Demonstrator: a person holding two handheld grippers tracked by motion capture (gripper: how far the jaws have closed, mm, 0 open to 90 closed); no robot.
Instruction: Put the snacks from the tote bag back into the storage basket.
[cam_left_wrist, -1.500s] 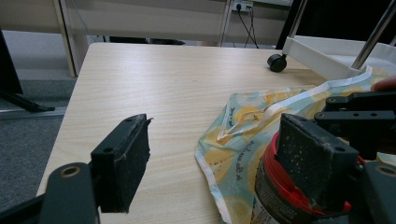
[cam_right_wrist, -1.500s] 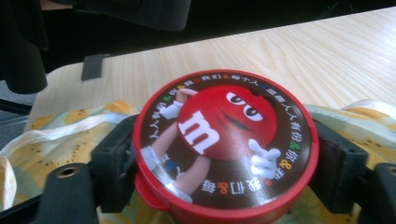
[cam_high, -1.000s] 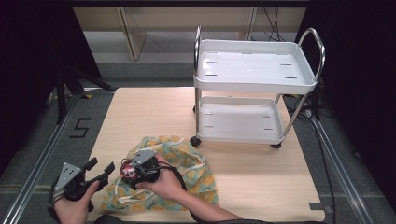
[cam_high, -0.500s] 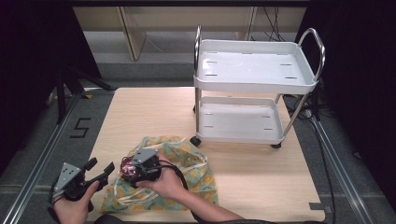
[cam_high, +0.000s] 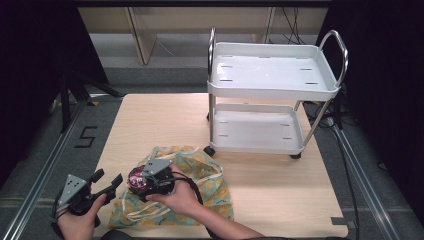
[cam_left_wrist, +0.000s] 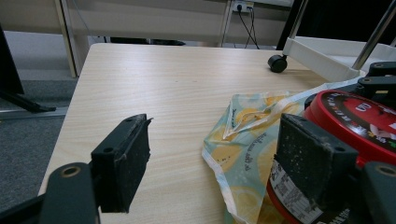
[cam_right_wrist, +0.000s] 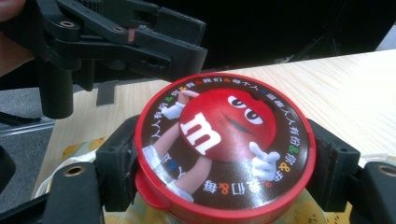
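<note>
The right gripper (cam_right_wrist: 224, 158) clamps the red-lidded candy tub (cam_right_wrist: 224, 144) between its fingers. The left gripper (cam_left_wrist: 215, 158) stands wide open and empty, the tub just outside its right finger (cam_left_wrist: 313, 158), above the yellow cloth bag (cam_left_wrist: 243, 135).

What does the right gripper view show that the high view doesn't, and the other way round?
The right gripper view gives the red lid's cartoon face, white m and ring of coloured characters. The high view gives the white two-shelf cart standing on the table's far right. Both show the right gripper clamped on the red-lidded can above the yellow patterned bag, with the left gripper open beside it.
</note>
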